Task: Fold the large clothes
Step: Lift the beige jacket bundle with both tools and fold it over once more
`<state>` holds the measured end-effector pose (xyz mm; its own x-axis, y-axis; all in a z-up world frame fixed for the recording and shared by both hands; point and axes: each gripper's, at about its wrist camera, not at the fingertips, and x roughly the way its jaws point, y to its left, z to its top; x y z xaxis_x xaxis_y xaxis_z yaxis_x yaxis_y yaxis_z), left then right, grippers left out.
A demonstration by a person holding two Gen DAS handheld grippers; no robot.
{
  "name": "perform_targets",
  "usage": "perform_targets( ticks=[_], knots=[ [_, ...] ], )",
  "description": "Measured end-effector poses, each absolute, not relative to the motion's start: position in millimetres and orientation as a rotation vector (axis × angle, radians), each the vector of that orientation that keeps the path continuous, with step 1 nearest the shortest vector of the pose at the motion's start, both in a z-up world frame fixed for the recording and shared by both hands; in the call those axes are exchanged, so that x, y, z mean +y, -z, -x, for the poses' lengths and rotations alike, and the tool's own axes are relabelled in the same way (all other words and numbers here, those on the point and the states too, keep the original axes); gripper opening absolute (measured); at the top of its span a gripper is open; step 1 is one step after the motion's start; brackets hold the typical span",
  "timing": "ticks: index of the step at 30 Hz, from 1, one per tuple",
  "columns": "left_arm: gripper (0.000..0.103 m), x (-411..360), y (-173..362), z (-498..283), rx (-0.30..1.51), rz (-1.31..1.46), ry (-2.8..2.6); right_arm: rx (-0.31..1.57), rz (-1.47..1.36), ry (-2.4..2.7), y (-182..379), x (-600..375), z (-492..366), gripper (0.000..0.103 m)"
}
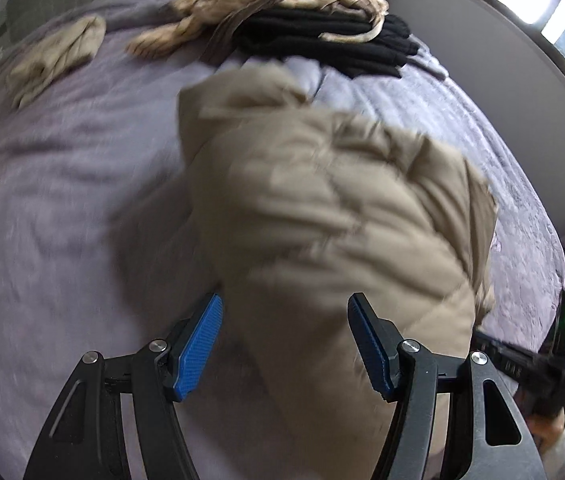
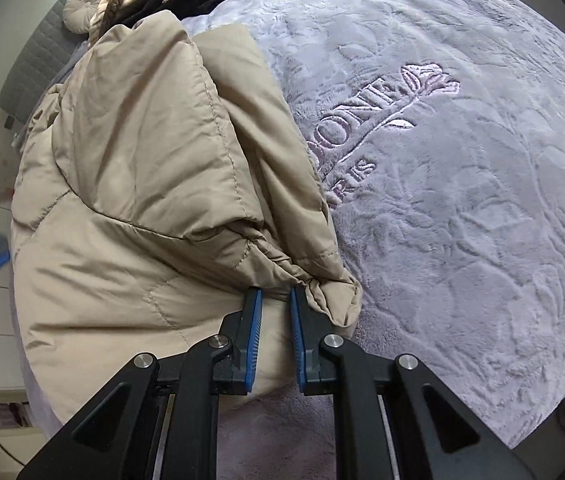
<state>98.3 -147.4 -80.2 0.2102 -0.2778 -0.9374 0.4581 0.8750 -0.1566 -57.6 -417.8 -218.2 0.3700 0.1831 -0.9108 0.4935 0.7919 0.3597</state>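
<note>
Only right wrist view shows embroidered lettering (image 2: 356, 152) on lilac blanket (image 2: 462, 220). Beige puffer jacket (image 1: 334, 216) bunched, quilted. Left gripper (image 1: 284, 344) wide, empty; right gripper (image 2: 275, 300) narrow, pinching jacket hem.

Daylight from bright, blown-out window (image 1: 562, 12) top right; left wrist view motion-blurred, right wrist view sharp. Soft shadows, heavy fisheye bending, dark vignette corners.

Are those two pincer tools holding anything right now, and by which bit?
The right gripper appears to pinch the beige puffy jacket at its gathered cuff or hem edge, though the jaws are not fully closed. The left gripper is open, holding nothing.
</note>
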Motion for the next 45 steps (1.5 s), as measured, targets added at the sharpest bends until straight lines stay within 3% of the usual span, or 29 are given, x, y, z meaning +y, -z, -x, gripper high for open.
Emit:
perform_targets(
  ticks=[3, 4, 5, 13, 14, 16, 18, 20, 23, 26, 27, 28, 45],
  knots=[
    [0.069, -133, 89, -92, 1.294, -0.148, 0.483, 1.217, -0.671, 0.227, 212, -418, 56, 0.014],
    [0.077, -129, 92, -90, 1.299, -0.145, 0.471, 1.225, -0.669, 0.226, 208, -417, 55, 0.016],
    [0.100, -126, 93, -90, 1.301, -0.142, 0.459, 1.231, -0.668, 0.222, 203, -418, 51, 0.017],
    [0.103, -119, 95, -88, 1.303, -0.154, 0.419, 1.242, -0.655, 0.180, 169, -430, 42, 0.021],
    [0.103, -120, 95, -89, 1.304, -0.152, 0.417, 1.237, -0.651, 0.174, 163, -432, 41, 0.024],
    [0.103, -120, 96, -91, 1.309, -0.147, 0.412, 1.223, -0.648, 0.158, 154, -437, 36, 0.053],
    [0.103, -120, 97, -92, 1.312, -0.142, 0.402, 1.213, -0.632, 0.147, 146, -442, 27, 0.066],
    [0.103, -118, 97, -93, 1.315, -0.136, 0.399, 1.211, -0.613, 0.129, 144, -444, 20, 0.067],
    [0.103, -115, 101, -94, 1.330, -0.101, 0.418, 1.212, -0.599, 0.097, 144, -446, 9, 0.082],
    [0.103, -109, 108, -96, 1.373, -0.067, 0.460, 1.200, -0.601, 0.073, 147, -453, -4, 0.084],
    [0.103, -107, 111, -97, 1.390, -0.049, 0.478, 1.199, -0.604, 0.060, 148, -456, -6, 0.099],
    [0.103, -103, 116, -98, 1.418, -0.007, 0.507, 1.197, -0.606, 0.046, 149, -459, -9, 0.103],
    [0.103, -84, 178, -135, 1.539, 0.565, 0.843, 1.337, -0.813, -0.369, 226, -487, -79, 0.103]
  ],
)
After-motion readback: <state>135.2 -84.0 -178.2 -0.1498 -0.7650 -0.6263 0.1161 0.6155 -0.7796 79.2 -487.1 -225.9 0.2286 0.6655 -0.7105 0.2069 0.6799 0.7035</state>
